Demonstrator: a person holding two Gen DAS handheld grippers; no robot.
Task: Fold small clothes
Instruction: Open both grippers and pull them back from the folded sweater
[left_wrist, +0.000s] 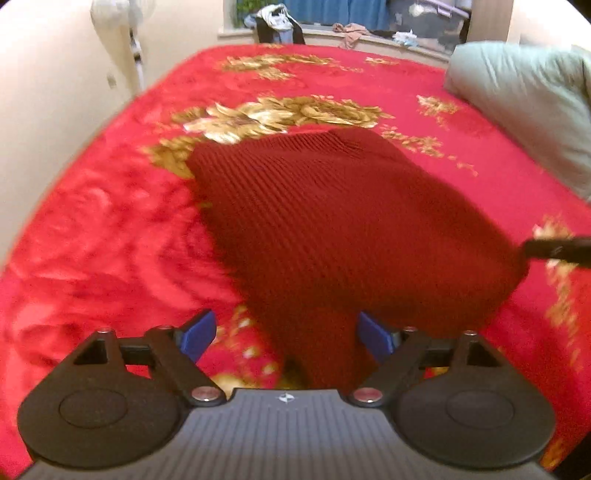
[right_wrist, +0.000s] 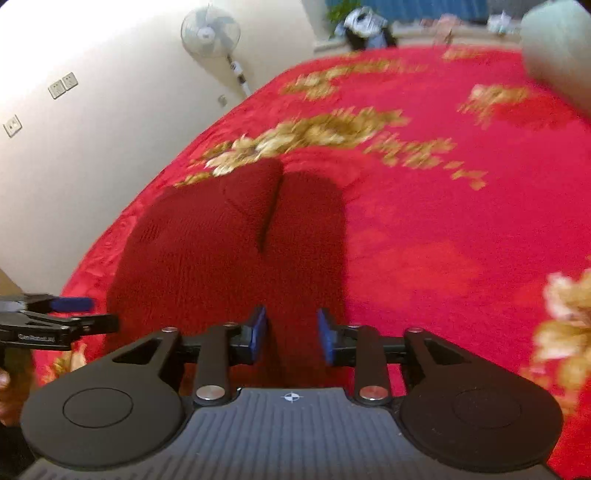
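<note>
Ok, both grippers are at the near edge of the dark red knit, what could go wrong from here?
1. The dark red knit garment nearly matches the red floral blanket, so a closing left gripper might pinch blanket pile too.
2. The right gripper straddles a narrow strip of knit without pressing it; closing could catch one layer only.
3. Both views are blurred, so edges may be misjudged.

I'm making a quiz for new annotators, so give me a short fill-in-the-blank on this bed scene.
1. The dark red knitted garment lies on a red blanket patterned with golden ____.
2. The left gripper has its jaws ____, with garment cloth lying between them.
3. By the wall stands a white ____ on a pole.
4. The pads on the right gripper are coloured ____.

Missing words: flowers; open; fan; blue
</note>
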